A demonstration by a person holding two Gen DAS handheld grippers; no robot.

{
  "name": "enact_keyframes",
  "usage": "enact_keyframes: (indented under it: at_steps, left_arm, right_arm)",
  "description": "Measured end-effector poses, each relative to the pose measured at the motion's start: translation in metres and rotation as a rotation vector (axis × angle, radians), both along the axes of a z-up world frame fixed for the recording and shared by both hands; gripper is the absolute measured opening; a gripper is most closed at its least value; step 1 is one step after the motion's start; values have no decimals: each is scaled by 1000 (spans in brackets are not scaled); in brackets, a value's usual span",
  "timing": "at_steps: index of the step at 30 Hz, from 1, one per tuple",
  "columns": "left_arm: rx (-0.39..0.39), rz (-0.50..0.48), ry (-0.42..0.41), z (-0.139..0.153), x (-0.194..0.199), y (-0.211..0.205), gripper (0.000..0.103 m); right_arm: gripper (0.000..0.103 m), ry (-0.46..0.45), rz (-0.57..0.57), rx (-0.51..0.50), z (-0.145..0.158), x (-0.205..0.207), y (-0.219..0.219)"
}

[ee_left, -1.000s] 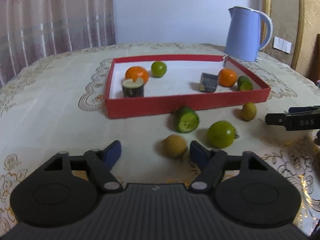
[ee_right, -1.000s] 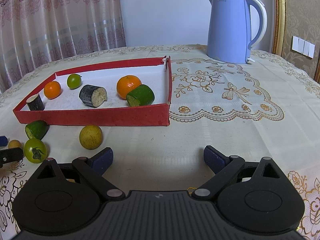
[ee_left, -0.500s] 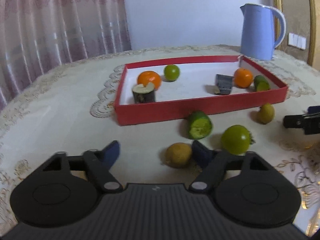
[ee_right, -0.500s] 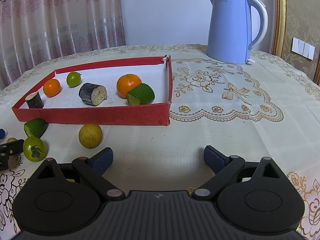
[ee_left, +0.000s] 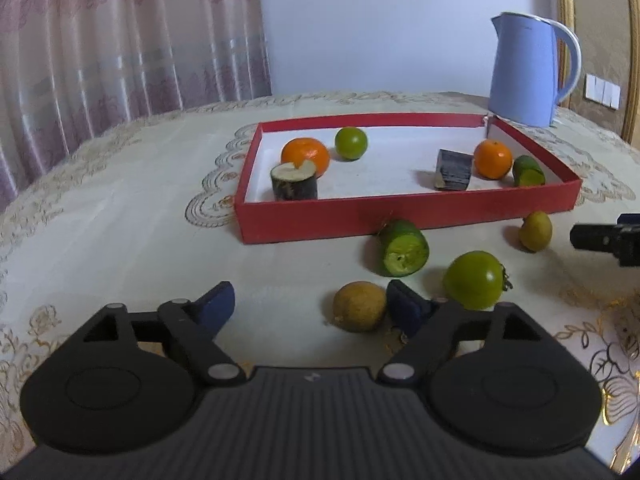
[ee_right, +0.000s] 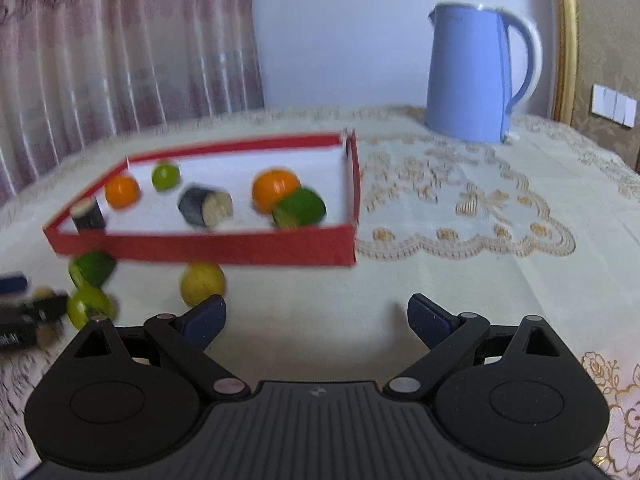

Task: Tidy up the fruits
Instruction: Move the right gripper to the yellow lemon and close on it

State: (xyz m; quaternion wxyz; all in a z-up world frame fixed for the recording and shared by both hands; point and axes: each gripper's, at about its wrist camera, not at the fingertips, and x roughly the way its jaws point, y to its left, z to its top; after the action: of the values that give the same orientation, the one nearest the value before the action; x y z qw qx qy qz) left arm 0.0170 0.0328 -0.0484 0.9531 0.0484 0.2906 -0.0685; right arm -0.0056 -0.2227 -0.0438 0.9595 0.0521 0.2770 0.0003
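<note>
Jaws of the left gripper (ee_left: 310,304) have just been opening and are standing wide, with the brown round fruit (ee_left: 359,306) lying between them, just beside the right-hand pad and maybe touching it; nothing is being gripped. The right gripper (ee_right: 317,316) is also standing wide open over bare tablecloth (ee_right: 460,264), holding nothing.

Everything is sitting on the cloth around the red tray (ee_left: 400,218). Just in front of the tray's near wall a cut green piece (ee_left: 403,248) is lying almost against it, a green tomato (ee_left: 474,280) is sitting nearer the left gripper, and a yellowish fruit (ee_left: 535,231) is resting off the tray's front right corner. Inside the tray, two oranges, a green fruit, two dark cut pieces and another green piece are lying. To the right of the tray the cloth is lying open as far as the blue kettle (ee_right: 472,80) behind it.
</note>
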Motion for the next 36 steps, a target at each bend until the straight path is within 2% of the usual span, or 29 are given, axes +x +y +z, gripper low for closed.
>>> enact_keyframes:
  at_steps: [3, 5, 6, 9, 17, 22, 25, 36]
  left_arm:
    - [-21, 11, 18, 0, 3, 4, 88]
    - [-23, 11, 18, 0, 3, 5, 88]
    - [-20, 11, 17, 0, 2, 4, 88]
    - [-10, 11, 12, 0, 1, 3, 89]
    - [-28, 8, 23, 0, 3, 5, 90]
    - [-31, 4, 31, 0, 5, 6, 94]
    - [-32, 4, 32, 0, 5, 6, 95]
    - [-34, 1, 42, -1, 6, 5, 102]
  right_arm:
    - [97, -20, 41, 30, 7, 4, 8]
    - [95, -22, 50, -8, 8, 8, 20]
    - [85, -24, 52, -27, 8, 10, 25]
    - [70, -5, 83, -20, 5, 19, 34]
    - [59, 25, 129, -7, 1, 30, 49]
    - [46, 34, 133, -8, -2, 37, 53]
    - [34, 29, 141, -17, -3, 37, 55]
    - [31, 26, 133, 2, -2, 38, 51]
